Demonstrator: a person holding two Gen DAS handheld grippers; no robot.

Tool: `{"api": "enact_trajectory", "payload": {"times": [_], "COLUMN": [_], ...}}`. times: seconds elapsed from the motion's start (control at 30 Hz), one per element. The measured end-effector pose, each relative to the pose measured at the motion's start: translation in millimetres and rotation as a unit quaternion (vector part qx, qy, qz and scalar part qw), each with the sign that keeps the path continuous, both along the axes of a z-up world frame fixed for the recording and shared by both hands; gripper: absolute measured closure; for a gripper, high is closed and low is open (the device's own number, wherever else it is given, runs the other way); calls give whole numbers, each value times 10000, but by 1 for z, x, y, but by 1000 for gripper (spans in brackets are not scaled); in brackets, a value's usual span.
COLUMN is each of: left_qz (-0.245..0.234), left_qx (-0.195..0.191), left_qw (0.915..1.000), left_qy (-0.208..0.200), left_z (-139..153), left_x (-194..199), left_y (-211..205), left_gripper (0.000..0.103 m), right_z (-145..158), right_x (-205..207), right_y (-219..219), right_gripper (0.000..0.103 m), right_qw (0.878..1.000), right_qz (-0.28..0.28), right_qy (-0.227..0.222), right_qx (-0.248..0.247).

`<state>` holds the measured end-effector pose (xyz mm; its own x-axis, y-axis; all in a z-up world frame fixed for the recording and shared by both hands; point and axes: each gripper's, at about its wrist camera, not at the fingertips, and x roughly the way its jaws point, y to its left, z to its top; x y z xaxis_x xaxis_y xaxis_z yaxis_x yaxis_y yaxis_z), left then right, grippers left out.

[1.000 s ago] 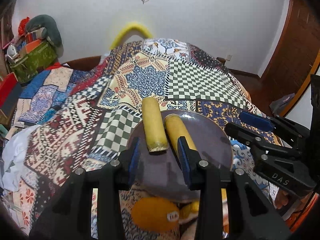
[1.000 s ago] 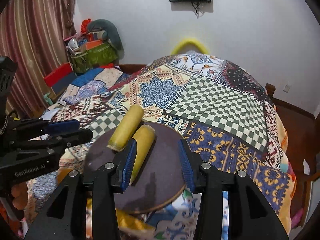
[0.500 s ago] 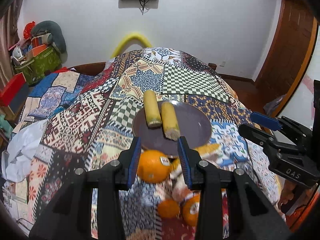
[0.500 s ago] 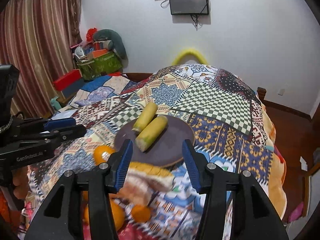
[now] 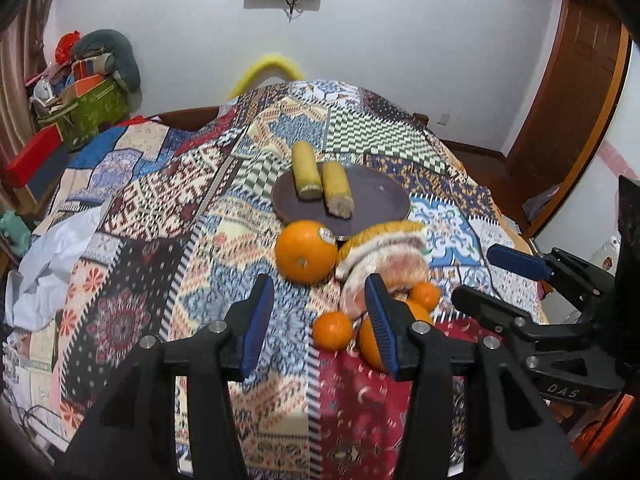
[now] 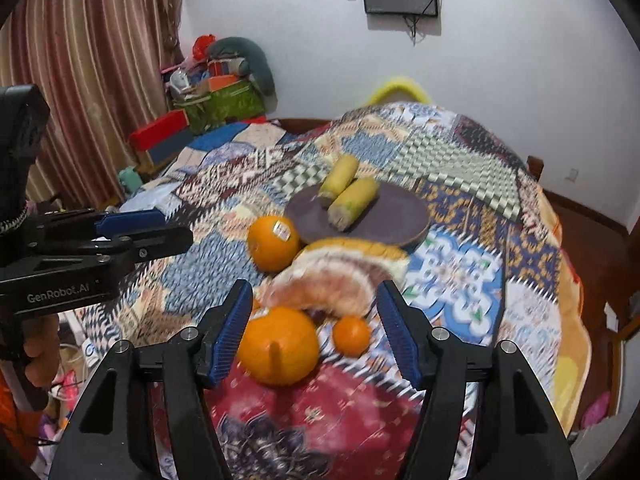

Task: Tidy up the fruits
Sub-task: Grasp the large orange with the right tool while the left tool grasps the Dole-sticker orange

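Both grippers' jaws opening, holding nothing; right gripper [image 6: 316,330] hovering near round dark purple plate [image 6: 400,216]; centring on big orange [image 6: 278,346] advisable.

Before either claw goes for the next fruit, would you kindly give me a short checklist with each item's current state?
1. Left claw empty, jaws just opening: ok.
2. Right claw empty, jaws just opening: ok.
3. Both corn cobs on the plate: ok.
4. Free room on the plate: ok.
5. Big orange unobstructed before the right claw: ok.
6. Pomelo pieces clear of the plate rim: cannot tell.
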<state>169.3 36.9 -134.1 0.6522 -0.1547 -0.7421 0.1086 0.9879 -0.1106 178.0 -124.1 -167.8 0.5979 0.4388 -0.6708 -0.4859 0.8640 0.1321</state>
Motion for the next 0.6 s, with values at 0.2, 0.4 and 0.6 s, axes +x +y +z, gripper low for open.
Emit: {"api": "enact_trajectory", "payload": {"times": [0.2, 0.4, 0.6], "left_qz": [132, 220, 291], "left_qx": [-19, -65, -183], "left_qw": [9998, 9988, 9974], "left_qy": [166, 427, 635], "left_z": [-18, -37, -50], "left_x": [-14, -21, -21], "left_y": [11, 21, 28], "left_gripper": [47, 46, 46], "right_z": [-24, -44, -57], "right_x": [-6, -6, -1], "right_y": [15, 29, 36], "right_gripper": [41, 41, 36], "right_qw": [9992, 9975, 9962], "right_qz": [201, 326, 341], "right_qy": [315, 513, 651], "right_qx": [-146, -358, -467]}}
